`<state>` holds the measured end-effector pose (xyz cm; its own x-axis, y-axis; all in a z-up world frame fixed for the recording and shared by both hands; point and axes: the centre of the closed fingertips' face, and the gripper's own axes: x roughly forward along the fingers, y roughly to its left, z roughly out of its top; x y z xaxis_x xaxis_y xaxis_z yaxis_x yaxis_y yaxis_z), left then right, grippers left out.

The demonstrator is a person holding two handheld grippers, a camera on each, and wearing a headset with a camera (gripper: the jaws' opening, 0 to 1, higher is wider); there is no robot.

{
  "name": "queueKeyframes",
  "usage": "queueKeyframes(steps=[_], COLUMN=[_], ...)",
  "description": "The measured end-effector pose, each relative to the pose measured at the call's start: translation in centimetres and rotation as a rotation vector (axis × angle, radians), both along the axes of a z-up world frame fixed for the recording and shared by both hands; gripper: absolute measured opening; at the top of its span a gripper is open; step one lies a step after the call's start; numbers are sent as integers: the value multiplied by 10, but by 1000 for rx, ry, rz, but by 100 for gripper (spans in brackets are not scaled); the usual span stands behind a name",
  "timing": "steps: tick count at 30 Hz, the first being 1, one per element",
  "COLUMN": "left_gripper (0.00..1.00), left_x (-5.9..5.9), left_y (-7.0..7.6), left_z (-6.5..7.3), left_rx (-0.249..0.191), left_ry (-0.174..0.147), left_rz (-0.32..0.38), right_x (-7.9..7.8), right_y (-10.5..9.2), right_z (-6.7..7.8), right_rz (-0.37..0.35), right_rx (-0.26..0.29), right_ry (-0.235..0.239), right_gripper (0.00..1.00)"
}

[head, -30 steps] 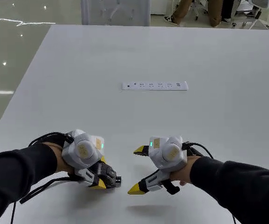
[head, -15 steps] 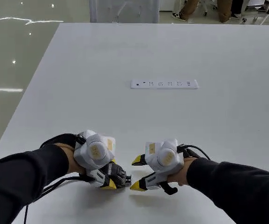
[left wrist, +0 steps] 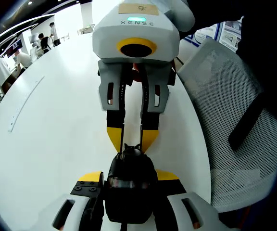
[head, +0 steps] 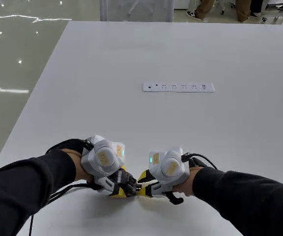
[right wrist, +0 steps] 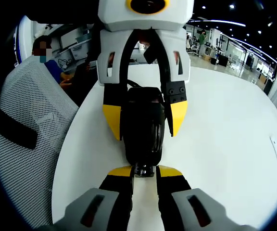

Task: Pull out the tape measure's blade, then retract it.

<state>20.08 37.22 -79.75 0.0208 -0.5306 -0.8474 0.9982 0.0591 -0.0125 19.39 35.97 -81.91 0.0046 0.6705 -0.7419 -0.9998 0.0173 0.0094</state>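
Two grippers meet tip to tip near the front edge of the white counter (head: pixel 131 59). The left gripper (left wrist: pixel 129 176) is closed around the black tape measure (left wrist: pixel 129 192) and grips its case by both sides. The right gripper (right wrist: pixel 139 172) has its jaws almost together and pinches the blade tip (right wrist: pixel 144 169), which sits right at the mouth of the case. A white power strip (head: pixel 178 87) lies well apart, farther back.

The tape measure (head: pixel 126 183) is a black, rounded case at the lower centre of the head view, clamped on edge in the left gripper (left wrist: pixel 129 174). Its blade tip (right wrist: pixel 143 170), barely drawn out, is pinched by the right gripper (right wrist: pixel 144 172).
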Motion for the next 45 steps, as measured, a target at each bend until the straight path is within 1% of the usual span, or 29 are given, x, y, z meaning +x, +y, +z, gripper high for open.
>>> queueKeyframes(steps=[3,4,7,9,11,13,15,20,25,30,37,45], left_gripper=[35,35,35,35,35,35,35,35,35,35,35,35], left_x=[0,0,0,0,0,0,0,0,1,1,1,2], left_y=[0,0,0,1,1,1,1,2,4,4,3,4], left_z=[0,0,0,0,0,0,0,0,1,1,1,1], left_rx=[2,4,5,4,4,8,15,14,12,11,7,11], left_ry=[2,2,1,0,-1,0,0,0,0,1,-7,-9], left_rz=[2,2,3,7,7,5,2,3,13,16,18,30], right_x=[0,-2,-1,-1,0,0,1,0,2,2,2,4], right_y=[0,0,1,0,-1,-1,-4,-4,-7,-13,-24,-36], right_z=[-6,-6,-7,-6,-6,-5,-5,-4,-2,-2,-4,-3], right_rz=[-1,-5,-6,-3,-8,-39,-47,-43,-34,-35,-48,-43], right_rx=[-19,-15,-20,-12,-9,13,25,23,21,6,-9,-29], right_ry=[6,24,12,0,1,41,40,28,21,25,33,17], right_gripper=[15,13,13,12,11,11,11,11,10,10,10,10])
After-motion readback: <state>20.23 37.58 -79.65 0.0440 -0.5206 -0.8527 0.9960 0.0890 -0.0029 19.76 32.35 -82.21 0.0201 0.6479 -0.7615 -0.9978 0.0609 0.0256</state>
